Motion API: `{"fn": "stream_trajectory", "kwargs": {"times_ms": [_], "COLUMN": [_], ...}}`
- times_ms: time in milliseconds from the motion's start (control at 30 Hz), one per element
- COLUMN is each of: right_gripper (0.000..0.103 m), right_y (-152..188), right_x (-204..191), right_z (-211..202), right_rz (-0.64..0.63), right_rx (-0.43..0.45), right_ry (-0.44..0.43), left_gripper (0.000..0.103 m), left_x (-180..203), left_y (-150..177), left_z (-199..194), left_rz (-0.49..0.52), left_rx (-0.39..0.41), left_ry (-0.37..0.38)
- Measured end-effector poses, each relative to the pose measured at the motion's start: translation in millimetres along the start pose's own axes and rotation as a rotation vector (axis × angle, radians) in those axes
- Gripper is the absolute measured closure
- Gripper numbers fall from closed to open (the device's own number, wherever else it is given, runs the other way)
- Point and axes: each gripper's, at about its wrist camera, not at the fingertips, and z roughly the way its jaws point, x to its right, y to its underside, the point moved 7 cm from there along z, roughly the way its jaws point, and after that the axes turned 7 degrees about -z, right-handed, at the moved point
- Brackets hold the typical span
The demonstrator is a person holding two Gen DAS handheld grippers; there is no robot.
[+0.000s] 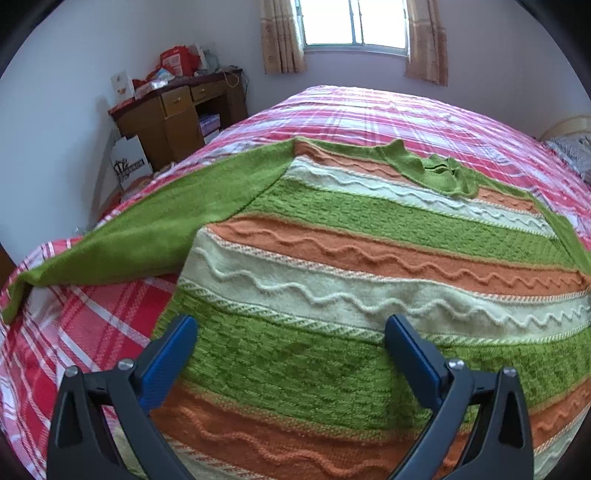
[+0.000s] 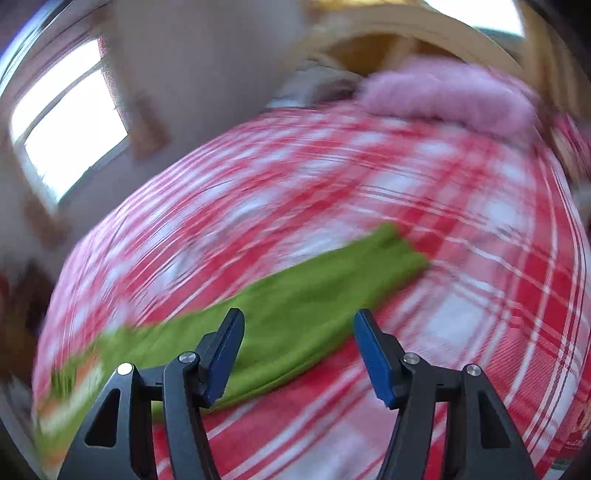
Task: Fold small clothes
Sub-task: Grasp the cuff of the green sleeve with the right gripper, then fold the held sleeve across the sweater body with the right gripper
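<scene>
A knitted sweater (image 1: 369, 266) with green, orange and cream stripes lies flat on the bed, neck (image 1: 439, 173) towards the window. Its plain green left sleeve (image 1: 147, 236) stretches out to the bed's left edge. My left gripper (image 1: 291, 328) hovers open over the lower body of the sweater, nothing between its blue pads. The right wrist view is blurred by motion. There the other green sleeve (image 2: 295, 295) lies spread across the bedcover, and my right gripper (image 2: 297, 325) stands open above its middle, holding nothing.
The bed has a red, pink and white plaid cover (image 1: 92, 325). A brown desk (image 1: 177, 110) with clutter stands at the far left by a curtained window (image 1: 354, 22). A pink fluffy blanket (image 2: 443, 96) and a wooden headboard (image 2: 399, 33) are at the bed's head.
</scene>
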Motion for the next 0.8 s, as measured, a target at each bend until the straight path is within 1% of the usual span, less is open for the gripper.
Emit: {"fn": "stream_trajectory", "kwargs": {"times_ms": [67, 133, 167, 200, 300, 333, 367, 433, 467, 533, 567, 600, 667, 800], "right_gripper": [0.040, 0.041, 0.041, 0.041, 0.041, 0.045, 0.049, 0.067, 0.072, 0.084, 0.087, 0.094, 0.096, 0.096], "right_y": [-3.4, -2.1, 0.2, -0.9, -8.9, -10.2, -10.6, -10.6, -11.0, -11.2, -11.3, -10.9, -11.5, -19.4], "right_x": [36.0, 49.7, 51.9, 55.5, 46.1, 44.8, 46.1, 47.5, 48.4, 52.5, 54.3, 55.4, 55.8, 40.2], "right_z": [16.9, 37.9, 48.6, 50.5, 55.1, 59.2, 63.1, 66.3, 67.3, 67.2, 66.0, 63.7, 56.8, 23.3], "right_rz": [0.105, 0.122, 0.126, 0.113, 0.064, 0.071, 0.078, 0.061, 0.052, 0.050, 0.050, 0.053, 0.055, 0.036], "right_rx": [-0.019, -0.065, -0.088, -0.077, -0.030, -0.031, -0.033, -0.031, -0.028, -0.020, -0.018, -0.017, -0.012, 0.053], "right_ry": [0.015, 0.025, 0.013, 0.014, 0.029, 0.033, 0.058, 0.099, 0.112, 0.100, 0.086, 0.058, 0.002, -0.087], "left_gripper": [0.000, 0.000, 0.000, 0.000, 0.000, 0.000, 0.000, 0.000, 0.000, 0.000, 0.000, 0.000, 0.000, 0.000], "left_x": [-1.2, -1.4, -0.5, -0.2, 0.2, 0.7, 0.9, 0.5, -0.2, -1.0, -0.7, -0.9, -0.7, 0.2], "left_y": [0.0, -0.6, -0.2, -0.3, 0.0, 0.0, 0.0, 0.2, 0.2, -0.1, 0.1, 0.2, -0.3, -0.4], "left_z": [3.0, 3.9, 3.6, 3.7, 3.6, 3.9, 3.7, 2.9, 2.8, 2.9, 2.7, 2.7, 2.9, 3.1], "left_rz": [-0.023, -0.030, -0.026, -0.024, -0.026, -0.028, -0.029, -0.029, -0.029, -0.030, -0.029, -0.028, -0.029, -0.031], "left_rx": [-0.011, -0.010, -0.005, -0.001, 0.000, 0.000, 0.001, 0.005, 0.007, 0.008, 0.008, 0.009, 0.008, 0.007], "left_ry": [0.015, 0.019, 0.014, 0.011, 0.013, 0.016, 0.018, 0.019, 0.020, 0.021, 0.020, 0.019, 0.021, 0.023]}}
